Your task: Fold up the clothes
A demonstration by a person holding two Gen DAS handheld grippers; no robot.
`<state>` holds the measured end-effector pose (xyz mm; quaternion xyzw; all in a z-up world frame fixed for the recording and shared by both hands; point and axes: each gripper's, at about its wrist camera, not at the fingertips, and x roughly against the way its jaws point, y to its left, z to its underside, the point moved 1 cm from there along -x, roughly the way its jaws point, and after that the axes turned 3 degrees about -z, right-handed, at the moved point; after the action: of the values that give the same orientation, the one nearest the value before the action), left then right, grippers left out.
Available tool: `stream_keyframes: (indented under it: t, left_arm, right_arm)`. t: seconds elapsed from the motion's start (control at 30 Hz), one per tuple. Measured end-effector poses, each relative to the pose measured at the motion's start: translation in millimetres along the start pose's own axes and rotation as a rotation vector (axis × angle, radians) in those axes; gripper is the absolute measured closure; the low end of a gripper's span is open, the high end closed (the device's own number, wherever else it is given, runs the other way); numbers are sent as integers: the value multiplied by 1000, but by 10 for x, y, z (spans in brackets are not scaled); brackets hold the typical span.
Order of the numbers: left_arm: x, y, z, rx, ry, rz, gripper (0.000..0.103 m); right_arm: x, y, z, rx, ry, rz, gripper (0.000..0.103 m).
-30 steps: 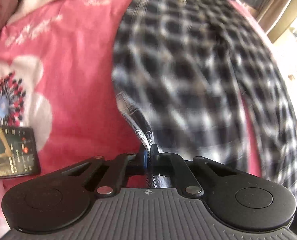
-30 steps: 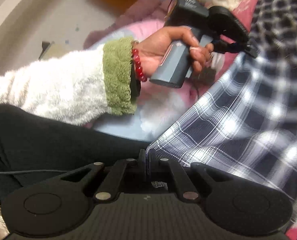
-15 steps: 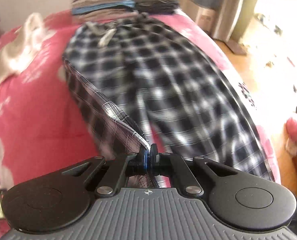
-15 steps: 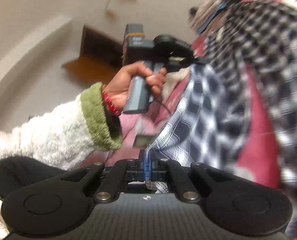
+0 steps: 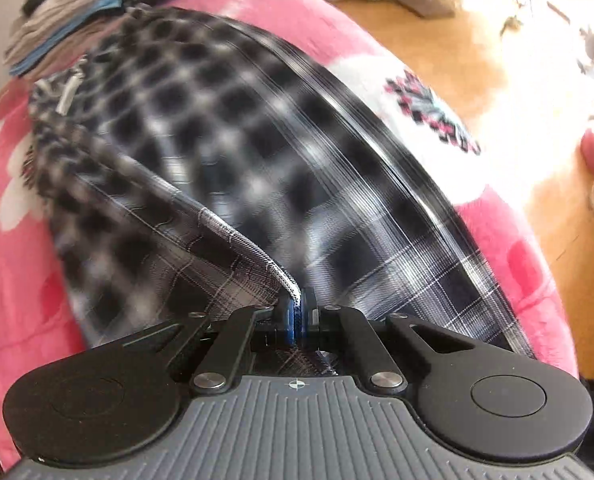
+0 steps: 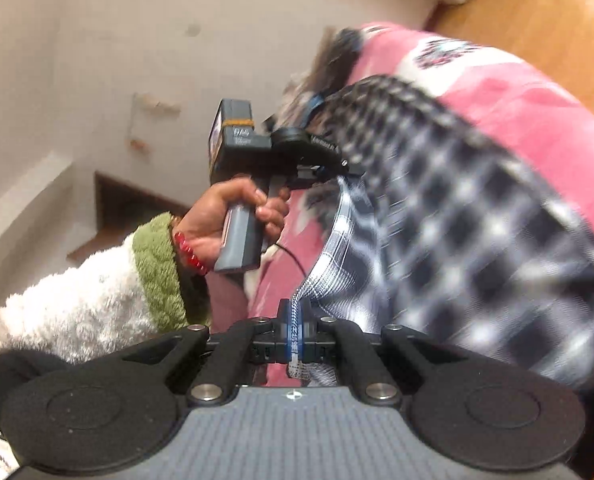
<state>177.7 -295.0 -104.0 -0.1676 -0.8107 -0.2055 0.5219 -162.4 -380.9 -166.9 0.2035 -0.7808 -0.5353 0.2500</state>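
With both tongs pinched tight on the hem end of the plaid trousers (image 5: pixel 265 152), left tongs (image 5: pixel 297 312) and right tongs (image 6: pixel 295 322) side by side, the trousers run lengthwise away across the pink bed (image 5: pixel 17 280), waistband farthest.

Two grippers are showing: the left gripper (image 5: pixel 297 312) and the right gripper (image 6: pixel 295 320), each pinching one hem. One pair of plaid trousers (image 5: pixel 225 152) is lying on one pink floral blanket (image 5: pixel 21 264). One stack of folded clothes (image 5: pixel 69 12) is sitting at the far end, and one hand (image 6: pixel 233 216) with one red bead bracelet (image 6: pixel 189 254) is showing at left.
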Motion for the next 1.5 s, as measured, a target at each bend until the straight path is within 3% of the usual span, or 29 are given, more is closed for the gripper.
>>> stream_keyframes:
  t: [0.07,0.23,0.3,0.37,0.47,0.57,0.6,0.67,0.73,0.97,1.07,1.13,1.23,1.3,1.37,1.5]
  left_arm:
    - [-142,-76,-24,-9,30,15,101]
    - [-238,15,-21,36,100,117,74]
    - [-126,118,14,50,108,180,57]
    - [71,204,91,24,93,209,55]
    - [472,284,301,-97,41,229,50]
    - [854,366,614,-175,17,282,45]
    - [952,384,743,-196,24,309,45]
    - [1090,381,1017,-245,52,348,45]
    - [1171,343,1325,-302,81,369,45]
    - [1425,141,2306,-568,133,385,45]
    - [1463,125,2598,-625,171,377,45]
    - [1426,152,2738,-608,214,369,45]
    - [1325,234,2818,-471,262,381,45]
    - [1216,341,2783,-331,299,400,45]
    - [1088,488,2750,-172,339,428,45]
    - [905,742,2696,107,381,492,46]
  right_arm:
    - [96,-147,-72,-31,-20,27,101]
    - [176,-478,-263,-97,-17,157,101]
    - [258,-592,-313,-139,0,206,101]
    - [284,-752,-384,-197,27,244,101]
    - [282,-904,-459,-294,89,214,99]
    - [199,-896,-512,-309,185,236,97]
    - [170,-908,-518,-326,208,235,94]
    - [121,-890,-528,-347,248,230,72]
    - [67,-813,-551,-316,279,252,64]
    - [-45,-654,-548,-232,330,341,63]
    - [-82,-670,-539,-245,361,397,63]
    - [-137,-685,-561,-240,381,434,63]
    - [-187,-656,-576,-181,418,477,68]
    - [-223,-591,-552,-106,452,501,73]
    - [-265,-496,-505,-2,492,533,91]
    - [-241,-290,-430,185,507,584,96]
